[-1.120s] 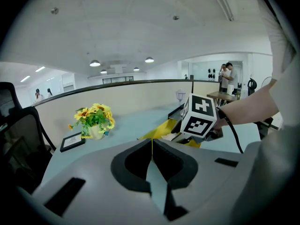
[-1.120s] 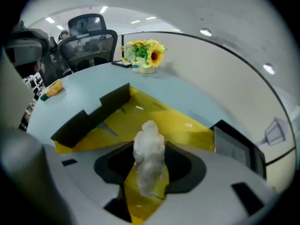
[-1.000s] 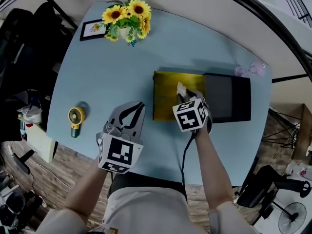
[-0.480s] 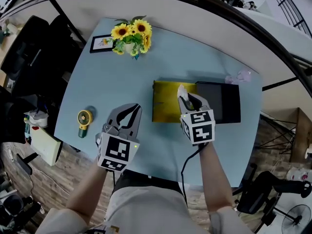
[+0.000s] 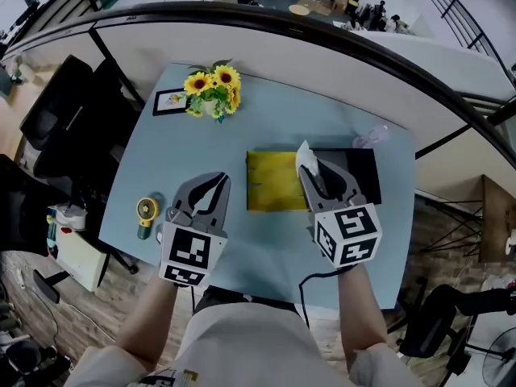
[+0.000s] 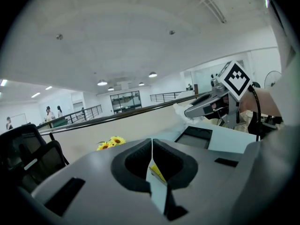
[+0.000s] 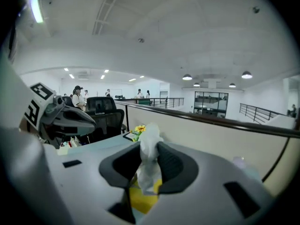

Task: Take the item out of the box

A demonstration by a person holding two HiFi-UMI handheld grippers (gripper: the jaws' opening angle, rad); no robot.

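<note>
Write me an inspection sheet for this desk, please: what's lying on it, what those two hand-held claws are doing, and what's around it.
Surface: light blue table, no spills seen.
Job's things: yellow box, open; black tray against its right side; white crumpled item held above the box.
Clutter: sunflowers, picture frame, small yellow fan, clear wrapper-like thing.
Grippers: left gripper jaws together, empty; right gripper jaws have just been closing, pinching the white crumpled item.
Cables: black cable hangs from the right gripper.
Surroundings: black chairs, curved partition, wooden floor.
</note>
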